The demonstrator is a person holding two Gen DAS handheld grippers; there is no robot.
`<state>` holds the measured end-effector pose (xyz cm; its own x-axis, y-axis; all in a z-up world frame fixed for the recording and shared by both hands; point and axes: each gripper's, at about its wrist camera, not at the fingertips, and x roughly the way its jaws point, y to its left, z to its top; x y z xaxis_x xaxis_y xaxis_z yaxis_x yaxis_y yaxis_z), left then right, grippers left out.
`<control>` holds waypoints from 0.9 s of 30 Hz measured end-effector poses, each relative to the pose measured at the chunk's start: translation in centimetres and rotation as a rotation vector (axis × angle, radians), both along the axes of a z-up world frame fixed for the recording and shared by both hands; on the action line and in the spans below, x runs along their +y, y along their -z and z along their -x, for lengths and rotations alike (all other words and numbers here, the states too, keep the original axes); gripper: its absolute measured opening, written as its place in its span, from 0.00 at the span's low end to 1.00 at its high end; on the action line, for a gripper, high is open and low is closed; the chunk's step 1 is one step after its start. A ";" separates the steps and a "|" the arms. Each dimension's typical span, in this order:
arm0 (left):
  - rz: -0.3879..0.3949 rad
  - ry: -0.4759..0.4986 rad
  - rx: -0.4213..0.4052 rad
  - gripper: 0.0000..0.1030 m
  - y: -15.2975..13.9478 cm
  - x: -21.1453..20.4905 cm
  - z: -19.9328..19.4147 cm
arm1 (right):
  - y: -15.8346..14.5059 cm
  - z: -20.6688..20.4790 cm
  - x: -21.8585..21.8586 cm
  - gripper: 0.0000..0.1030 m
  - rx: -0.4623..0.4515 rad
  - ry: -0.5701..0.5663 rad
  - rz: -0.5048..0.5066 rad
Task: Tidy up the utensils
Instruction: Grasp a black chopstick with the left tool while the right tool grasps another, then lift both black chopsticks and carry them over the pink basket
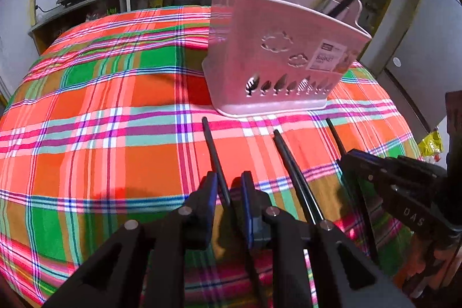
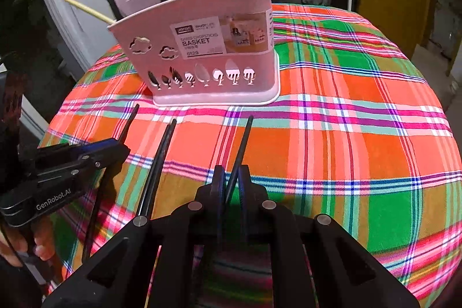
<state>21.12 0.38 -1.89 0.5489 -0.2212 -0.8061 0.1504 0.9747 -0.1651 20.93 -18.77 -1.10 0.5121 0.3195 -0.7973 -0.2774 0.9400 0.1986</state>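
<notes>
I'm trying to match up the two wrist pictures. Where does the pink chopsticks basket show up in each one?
Left wrist view: the pink chopsticks basket stands upper right of centre on the plaid tablecloth, label toward the right.
Right wrist view: the same basket stands upper left of centre, label facing the camera.
Shared landmark: the pair of black chopsticks lying on the cloth between the two grippers.

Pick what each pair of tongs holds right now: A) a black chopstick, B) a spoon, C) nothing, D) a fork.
A: the left tongs and the right tongs each pinch a thin black chopstick pointing toward the pink basket.
</notes>
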 end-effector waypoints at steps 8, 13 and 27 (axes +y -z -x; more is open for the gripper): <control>-0.017 -0.036 0.007 0.08 -0.1 0.0 -1.1 | 0.0 -0.6 0.1 0.07 0.008 -0.003 -0.012; -0.003 -0.031 -0.010 0.07 -1.1 0.2 -0.5 | -0.7 -0.2 -0.2 0.05 -0.007 -0.008 -0.036; 0.042 0.007 -0.196 0.05 -10.4 1.0 3.4 | -8.7 2.6 -0.7 0.05 -0.194 -0.030 -0.088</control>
